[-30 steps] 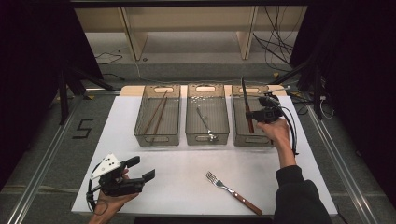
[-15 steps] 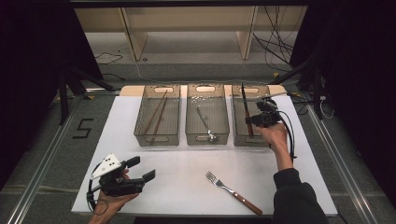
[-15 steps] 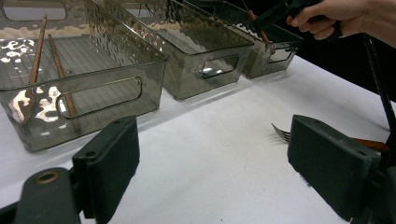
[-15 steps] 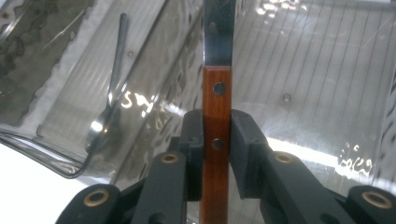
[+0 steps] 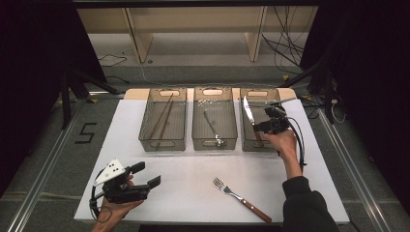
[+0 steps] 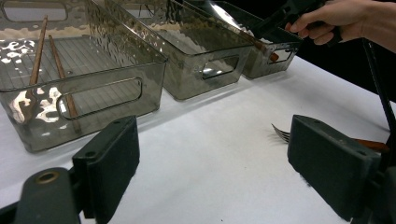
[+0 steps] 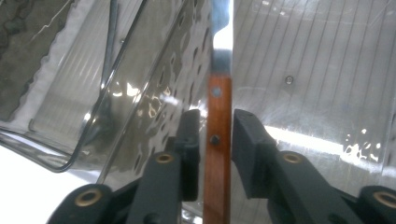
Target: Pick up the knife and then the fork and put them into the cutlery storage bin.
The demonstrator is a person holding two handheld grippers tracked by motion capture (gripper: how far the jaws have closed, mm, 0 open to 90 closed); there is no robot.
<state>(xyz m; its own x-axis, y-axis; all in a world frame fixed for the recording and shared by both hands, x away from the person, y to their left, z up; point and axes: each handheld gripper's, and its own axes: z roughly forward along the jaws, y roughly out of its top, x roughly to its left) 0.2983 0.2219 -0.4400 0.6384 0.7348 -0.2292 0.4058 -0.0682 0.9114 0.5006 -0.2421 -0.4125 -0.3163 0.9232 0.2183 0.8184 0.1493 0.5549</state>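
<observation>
My right gripper (image 7: 212, 140) clamps the knife (image 7: 218, 135) by its wooden handle above the right bin (image 5: 247, 143). I should lower it flat before releasing. My left gripper (image 5: 145, 175) rests wide open.

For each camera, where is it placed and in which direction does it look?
High view: above the person's side, facing forward and down on the table; both forearms show.
Left gripper view: on the left gripper, facing the bins; own jaws apart.
Right gripper view: on the right gripper, jaws gripping the knife.
Shared: fork, high and left views.

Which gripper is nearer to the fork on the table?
Left. The left gripper is beside the fork, jaws open toward it; the right gripper holds a knife over the far bin.
</observation>
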